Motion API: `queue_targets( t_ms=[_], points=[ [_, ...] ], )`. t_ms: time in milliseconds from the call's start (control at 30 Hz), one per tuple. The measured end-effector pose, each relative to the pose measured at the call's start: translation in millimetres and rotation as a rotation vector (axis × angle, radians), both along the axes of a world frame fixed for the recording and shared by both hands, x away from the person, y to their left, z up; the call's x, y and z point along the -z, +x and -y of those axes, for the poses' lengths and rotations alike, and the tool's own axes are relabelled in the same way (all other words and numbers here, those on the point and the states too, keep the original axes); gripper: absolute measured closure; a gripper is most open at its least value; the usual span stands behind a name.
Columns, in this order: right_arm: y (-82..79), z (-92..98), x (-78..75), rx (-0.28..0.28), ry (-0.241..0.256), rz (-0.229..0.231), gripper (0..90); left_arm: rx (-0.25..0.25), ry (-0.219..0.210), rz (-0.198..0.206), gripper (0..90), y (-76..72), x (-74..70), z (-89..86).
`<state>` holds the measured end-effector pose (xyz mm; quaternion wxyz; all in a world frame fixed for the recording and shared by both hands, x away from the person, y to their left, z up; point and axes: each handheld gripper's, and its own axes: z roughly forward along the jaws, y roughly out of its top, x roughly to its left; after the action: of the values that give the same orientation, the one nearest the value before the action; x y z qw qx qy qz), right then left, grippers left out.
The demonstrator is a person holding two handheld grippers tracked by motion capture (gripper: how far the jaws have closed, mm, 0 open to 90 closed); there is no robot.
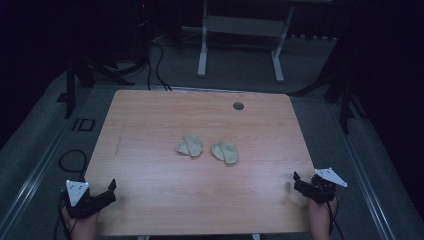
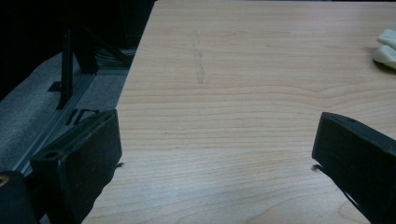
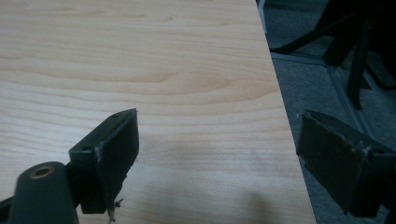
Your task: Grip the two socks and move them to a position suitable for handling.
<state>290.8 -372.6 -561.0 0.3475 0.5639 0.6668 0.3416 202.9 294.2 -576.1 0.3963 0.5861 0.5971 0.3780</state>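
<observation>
Item 1 — left gripper [image 1: 105, 192]: held at the near left corner of the wooden table [image 1: 150, 200], jaws spread wide, nothing between them. In the left gripper view the jaws frame bare wood, and a faint pale streak [image 2: 198, 56] runs along the tabletop ahead of them.

Item 2 — right gripper [image 1: 302, 182]: held at the near right edge of the table, jaws released and wide apart, grasping nothing. In the right gripper view one jaw sits over the wood and the other hangs past the table edge, over the grey floor [image 3: 308, 88].

Item 3 — left cloth piece [image 1: 190, 146]: a pale, crumpled scrap lying flat on the table, ahead and to the right of the left gripper, well apart from it. Its edge shows at the far right of the left gripper view [image 2: 386, 49].

Item 4 — right cloth piece [image 1: 225, 152]: a similar pale scrap, just beside the first without touching it, ahead and to the left of the right gripper, well apart.

Surroundings: a round grey grommet [image 1: 238, 106] lies far ahead of both grippers, beyond the cloth pieces. Bare wood lies between each gripper and the scraps.
</observation>
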Motion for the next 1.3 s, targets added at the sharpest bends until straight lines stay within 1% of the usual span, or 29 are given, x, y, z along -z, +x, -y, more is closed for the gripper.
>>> queue_targets(
  t_ms=[33, 67, 167, 200, 267, 333, 367, 400, 433, 467, 500, 533, 567, 633, 667, 700, 733, 800, 867, 933, 967, 1000, 1033, 1067, 1100, 1133, 1167, 1233, 1300],
  points=[
    [1.3, -0.2, 1.4, -0.01, -0.002, -0.021, 13.3, 0.003, 0.0, -0.002, 1.7, 0.0, -0.1, 0.2],
    [1.6, -0.7, 1.7, -0.015, -0.004, -0.027, 13.3, 0.004, 0.0, -0.003, 1.7, 0.2, -0.2, 0.3],
    [2.5, -4.0, 1.5, -0.023, -0.04, -0.032, 13.3, 0.003, -0.005, 0.005, 1.7, 0.7, -1.1, 0.8],
    [3.1, -4.6, 0.7, -0.026, -0.039, -0.036, 13.3, 0.004, -0.005, 0.008, 1.7, 0.6, -1.3, 1.2],
    [4.2, -5.4, -1.2, -0.026, -0.036, -0.044, 13.3, 0.023, -0.016, 0.028, 1.7, 0.3, -2.2, 2.1],
    [4.7, -6.5, -4.5, -0.031, -0.015, -0.047, 13.3, 0.041, -0.026, 0.058, 1.7, -1.3, -4.3, 3.9],
    [5.1, -7.6, -6.3, -0.03, -0.006, -0.052, 13.5, 0.048, -0.027, 0.059, 1.7, -1.7, -4.9, 4.4],
    [5.7, -8.4, -7.9, -0.035, 0.007, -0.058, 13.8, 0.058, -0.025, 0.053, 1.7, -1.5, -5.0, 5.9],
    [7.0, -10.2, -10.2, -0.05, 0.034, -0.067, 13.8, 0.073, -0.02, 0.041, 1.7, -1.1, -4.4, 7.2],
    [8.3, -12.4, -12.0, -0.058, 0.038, -0.076, 13.9, 0.078, -0.008, 0.034, 1.7, -0.5, -3.5, 8.9],
    [9.6, -15.2, -13.7, -0.066, 0.031, -0.081, 14.0, 0.086, -0.007, 0.03, 1.7, 0.0, -3.0, 10.0],
    [10.3, -17.5, -15.0, -0.077, 0.031, -0.083, 14.4, 0.108, -0.022, 0.031, 1.7, 0.9, -2.1, 11.0],
    [12.1, -21.0, -16.8, -0.109, 0.038, -0.088, 14.7, 0.125, -0.046, 0.034, 1.7, 1.4, -1.6, 11.6],
    [16.6, -28.0, -18.1, -0.151, 0.025, -0.115, 14.7, 0.145, -0.07, 0.028, 1.7, 2.5, -0.8, 12.5],
    [18.5, -30.8, -18.3, -0.169, 0.019, -0.125, 14.7, 0.167, -0.085, 0.027, 1.7, 3.2, -0.3, 13.4],
    [21.2, -35.6, -18.5, -0.187, 0.013, -0.133, 14.7, 0.177, -0.09, 0.021, 1.7, 3.6, -0.3, 14.3],
    [22.8, -38.1, -18.6, -0.197, 0.015, -0.141, 14.7, 0.196, -0.097, 0.003, 1.7, 4.1, -0.8, 15.4],
    [27.7, -44.0, -19.5, -0.225, 0.045, -0.148, 14.6, 0.224, -0.118, -0.016, 1.7, 4.2, -1.8, 16.8],
    [31.0, -48.6, -20.8, -0.241, 0.075, -0.147, 14.2, 0.234, -0.117, -0.03, 1.7, 3.5, -3.5, 18.3],
    [34.1, -54.8, -23.0, -0.251, 0.083, -0.141, 13.6, 0.233, -0.102, -0.022, 1.7, 2.3, -5.3, 19.3],
    [36.3, -59.4, -24.7, -0.243, 0.092, -0.138, 13.6, 0.236, -0.102, -0.015, 1.9, 1.7, -5.7, 19.7],
    [38.3, -63.7, -26.0, -0.234, 0.091, -0.141, 13.5, 0.239, -0.098, -0.012, 4.6, 1.2, -5.8, 19.9],
    [39.8, -66.8, -27.1, -0.239, 0.089, -0.138, 13.3, 0.244, -0.089, -0.005, 4.8, 0.7, -5.9, 20.6],
    [41.4, -71.7, -28.9, -0.263, 0.087, -0.128, 13.3, 0.246, -0.081, -0.002, 4.7, 0.4, -6.2, 21.2],
    [42.9, -76.0, -30.2, -0.271, 0.082, -0.129, 13.3, 0.238, -0.074, -0.001, 4.7, 0.3, -6.5, 21.7],
    [42.9, -76.0, -30.2, -0.271, 0.082, -0.129, 13.3, 0.238, -0.074, -0.001, 4.7, 0.3, -6.5, 21.7],
    [46.1, -84.7, -33.0, -0.297, 0.083, -0.128, 13.3, 0.25, -0.102, -0.016, 4.7, 1.6, -6.4, 21.2],
    [48.1, -90.6, -34.8, -0.307, 0.082, -0.128, 13.3, 0.253, -0.107, -0.043, 4.7, 3.3, -4.8, 21.7],
    [51.3, -97.9, -36.6, -0.325, 0.083, -0.133, 13.4, 0.253, -0.105, -0.059, 4.6, 4.5, -3.8, 21.9]
  ],
)
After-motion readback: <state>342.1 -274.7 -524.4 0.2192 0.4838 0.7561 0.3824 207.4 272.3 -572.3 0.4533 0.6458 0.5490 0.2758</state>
